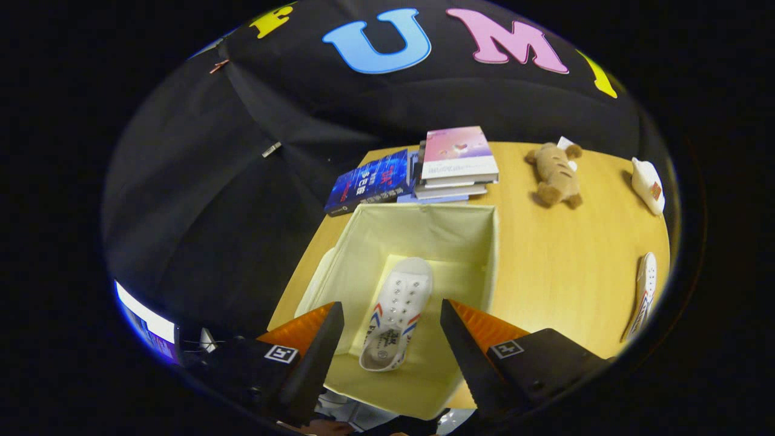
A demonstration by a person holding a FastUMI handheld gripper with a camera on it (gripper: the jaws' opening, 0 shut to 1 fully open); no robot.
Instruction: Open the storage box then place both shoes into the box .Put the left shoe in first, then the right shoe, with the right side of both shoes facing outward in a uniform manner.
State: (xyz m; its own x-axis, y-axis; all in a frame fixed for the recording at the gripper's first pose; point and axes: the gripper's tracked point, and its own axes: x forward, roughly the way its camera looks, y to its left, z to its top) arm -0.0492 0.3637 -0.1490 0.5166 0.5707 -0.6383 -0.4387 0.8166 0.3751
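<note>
Black-backed, orange-faced fingers of my tongs sit closest to the lens, spread wide apart and holding nothing. Each finger carries a small square marker tag.

Between the fingers and below them lies the white shoe, resting on the floor of the open storage box. Its toe points away from me and its heel opening is nearest me. Small metal eyelets run along its upper, and red and blue stripes mark its sides. Neither finger touches it.

That box is a pale cream fabric cube with its top open, standing on a light wooden table. Its near wall passes under my fingers.

Off to the right of my right finger, well apart from the box, the second white shoe lies near the table's edge, showing the same red and blue stripes.

Beyond the box, just behind its far wall, is a stack of books with a pink-covered one on top, and a dark blue book leaning beside them. Farther right on the table lies a brown plush toy, and past it a small white object that I cannot identify.
</note>
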